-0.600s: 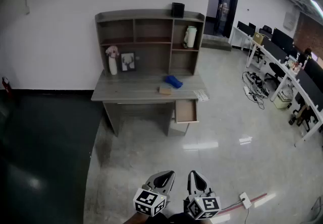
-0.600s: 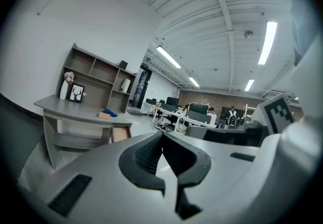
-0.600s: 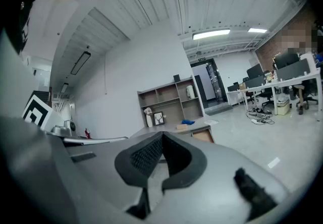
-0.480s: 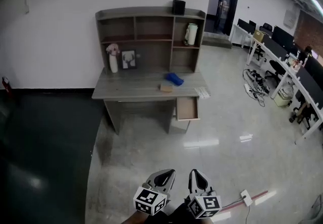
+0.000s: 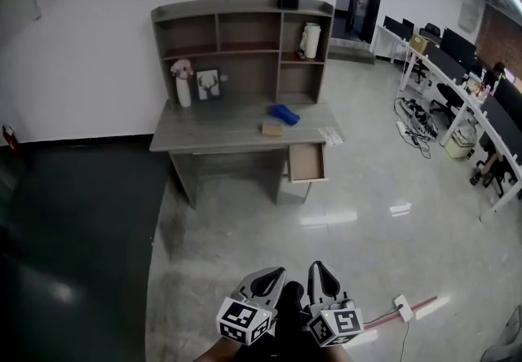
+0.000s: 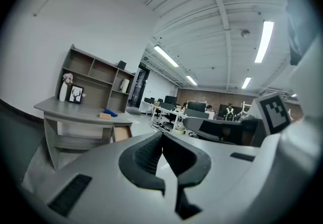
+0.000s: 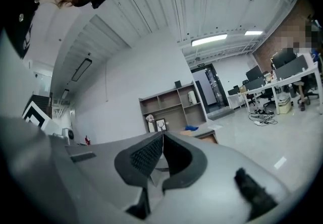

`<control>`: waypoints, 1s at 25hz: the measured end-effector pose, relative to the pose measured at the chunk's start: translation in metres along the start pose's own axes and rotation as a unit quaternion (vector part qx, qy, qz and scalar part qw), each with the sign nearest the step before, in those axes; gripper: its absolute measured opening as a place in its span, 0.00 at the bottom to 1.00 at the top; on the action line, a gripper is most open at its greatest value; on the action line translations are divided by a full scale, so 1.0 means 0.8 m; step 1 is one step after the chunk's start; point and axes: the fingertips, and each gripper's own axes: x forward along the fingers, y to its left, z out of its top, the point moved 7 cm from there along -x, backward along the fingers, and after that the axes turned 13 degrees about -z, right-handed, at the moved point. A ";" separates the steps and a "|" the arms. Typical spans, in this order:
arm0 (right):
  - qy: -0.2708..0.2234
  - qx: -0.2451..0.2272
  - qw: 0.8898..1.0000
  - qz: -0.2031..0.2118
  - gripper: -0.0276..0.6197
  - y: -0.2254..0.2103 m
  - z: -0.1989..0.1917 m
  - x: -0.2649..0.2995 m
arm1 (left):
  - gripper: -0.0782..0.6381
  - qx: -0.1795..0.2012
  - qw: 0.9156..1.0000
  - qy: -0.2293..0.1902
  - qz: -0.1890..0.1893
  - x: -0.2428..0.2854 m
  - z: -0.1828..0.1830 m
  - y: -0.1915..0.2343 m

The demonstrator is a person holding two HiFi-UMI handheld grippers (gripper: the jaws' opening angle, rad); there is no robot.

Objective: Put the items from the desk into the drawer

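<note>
**A:** How are the jaws held?

**B:** The left gripper (image 5: 269,277) is seen with its jaws pressed together, and nothing is held. The right gripper (image 5: 320,272) is shut tight too, and nothing is pinched there.

**A:** Where are the things to be put away?

**B:** They are far off, on the surface (image 5: 204,134). A tan box (image 5: 271,129) is laid near the middle. A blue thing (image 5: 285,113) is just behind it, to the right. A white thing (image 5: 331,136) is laid at the right edge. The drawer (image 5: 307,162) is pulled out below that end.

**A:** What should be done well now?

**B:** The floor (image 5: 245,222) should be crossed first. The jaws should be spread before a thing is reached. One thing should be taken at a time and set down inside the drawer, not dropped.
</note>
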 end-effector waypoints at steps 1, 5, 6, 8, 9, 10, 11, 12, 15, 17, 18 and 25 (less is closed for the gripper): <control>-0.006 0.008 1.000 0.004 0.06 0.002 0.000 0.001 | 0.12 -0.001 1.000 0.000 -0.001 0.001 0.000 0.002; -0.009 -0.008 1.000 0.007 0.06 0.001 -0.003 0.010 | 0.12 -0.005 1.000 -0.002 0.001 0.010 0.003 0.011; -0.004 -0.023 1.000 0.004 0.06 -0.001 -0.004 0.015 | 0.12 -0.005 1.000 -0.002 0.001 0.015 0.004 0.014; 0.003 -0.042 0.999 -0.003 0.06 -0.005 -0.003 0.027 | 0.12 -0.005 1.000 -0.001 0.000 0.025 0.006 0.023; 0.003 -0.042 0.999 -0.005 0.06 -0.008 -0.003 0.033 | 0.12 -0.005 1.000 0.000 0.000 0.031 0.008 0.027; 0.001 -0.039 0.999 -0.006 0.06 -0.012 -0.002 0.039 | 0.12 -0.004 1.000 0.001 0.000 0.037 0.009 0.031; 0.000 -0.037 0.999 -0.008 0.06 -0.016 -0.001 0.044 | 0.12 -0.003 1.000 0.002 0.001 0.043 0.011 0.035; 0.000 -0.038 0.999 -0.010 0.06 -0.020 0.000 0.050 | 0.12 -0.003 1.000 0.002 0.002 0.049 0.013 0.040; 0.008 -0.048 0.999 -0.017 0.06 -0.034 0.002 0.070 | 0.12 -0.002 1.000 0.004 0.006 0.069 0.019 0.055; 0.013 -0.054 0.998 -0.022 0.06 -0.044 0.006 0.086 | 0.12 -0.003 1.000 0.007 0.007 0.084 0.024 0.066; 0.013 -0.055 0.998 -0.024 0.06 -0.050 0.009 0.095 | 0.12 -0.004 1.000 0.007 0.007 0.092 0.026 0.070; 0.010 -0.049 0.998 -0.024 0.06 -0.088 0.025 0.157 | 0.12 -0.002 1.000 0.009 0.009 0.147 0.043 0.100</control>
